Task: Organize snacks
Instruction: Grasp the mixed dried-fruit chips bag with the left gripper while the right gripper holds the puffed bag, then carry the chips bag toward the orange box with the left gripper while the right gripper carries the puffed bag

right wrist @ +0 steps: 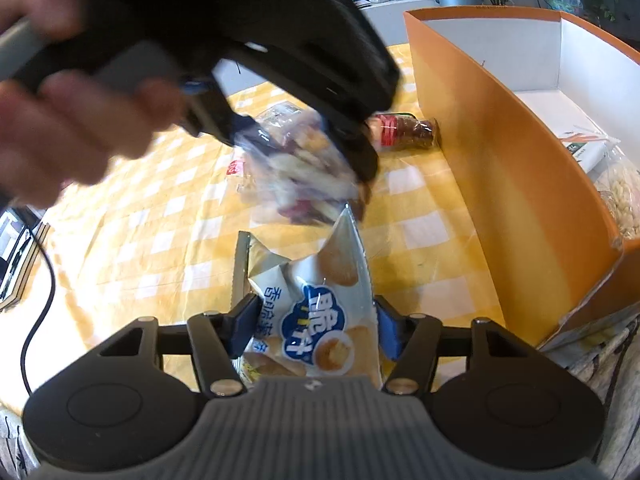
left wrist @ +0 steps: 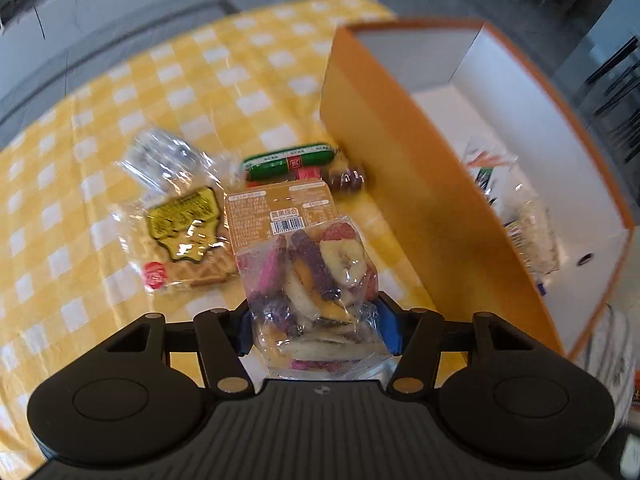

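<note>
Left wrist view: my left gripper (left wrist: 316,320) has its blue pads pressed on both sides of a clear bag of dried fruit chips (left wrist: 316,280), tan label card at the far end. No earlier picture to compare with. Bag hangs clear of the desk (left wrist: 52,216), gripper pointing steeply down. Chips inside: banana slices, purple, pink and orange pieces; crinkly film.

Right wrist view: my right gripper (right wrist: 316,320) is about half open, clamped on a glossy white-and-blue chip packet (right wrist: 320,312) with a serrated seal edge, pitched down toward the desk. My left hand (right wrist: 68,120) and its black gripper body fill the upper left of that view, blurred, with the fruit bag just beyond the packet's tip.

Container: orange cardboard box (left wrist: 400,152), white inside, open top, standing on the desk to the right of both grippers. In it lie clear-wrapped snacks (left wrist: 528,232); the right view shows pale nuts or similar in one bag. Exact contents too blurred to tell.

On the desk, yellow-and-white checked plastic cloth: a green sausage stick (left wrist: 288,160) and a dark snack with a red band (left wrist: 340,178) just beside the box's outer wall, a clear-wrapped waffle biscuit with a green label (left wrist: 188,240), and another crumpled clear wrapper (left wrist: 164,156) behind it.
</note>
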